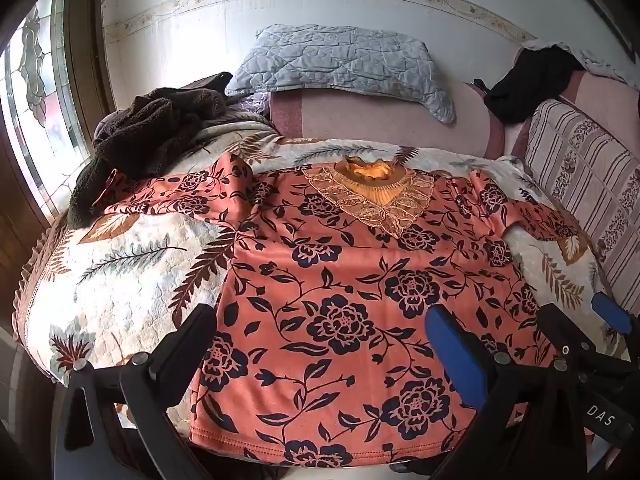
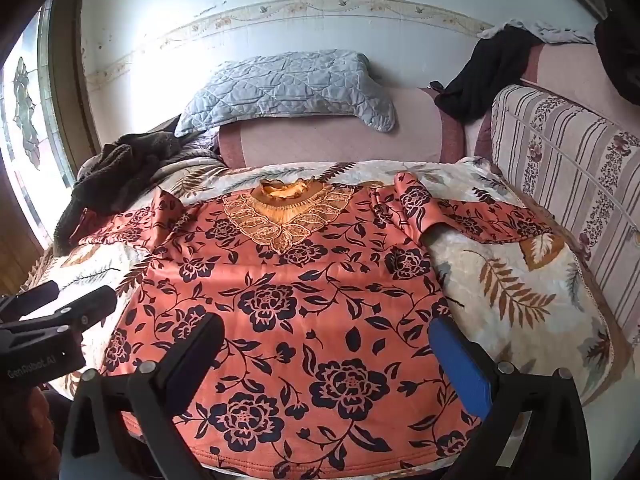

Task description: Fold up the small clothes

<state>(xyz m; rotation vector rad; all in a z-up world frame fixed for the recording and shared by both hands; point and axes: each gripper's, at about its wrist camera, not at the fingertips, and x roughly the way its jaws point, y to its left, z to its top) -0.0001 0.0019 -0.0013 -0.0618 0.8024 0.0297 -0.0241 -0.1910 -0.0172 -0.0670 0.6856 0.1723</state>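
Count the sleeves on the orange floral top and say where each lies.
2. The left sleeve stretches toward the brown fleece pile; the right sleeve stretches toward the striped cushion, bunched at the shoulder.

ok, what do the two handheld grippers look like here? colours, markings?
Both look alike: black angular frames with silver bolts, each with one black finger and one blue-padded finger. The left gripper shows white "GenRobot.AI" lettering in the right wrist view; the right gripper shows "DAS" in the left view. No cables visible.

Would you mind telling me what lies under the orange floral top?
The orange floral top lies flat on a cream leaf-patterned quilt, which shows around it. Whatever lies beneath its middle is covered.
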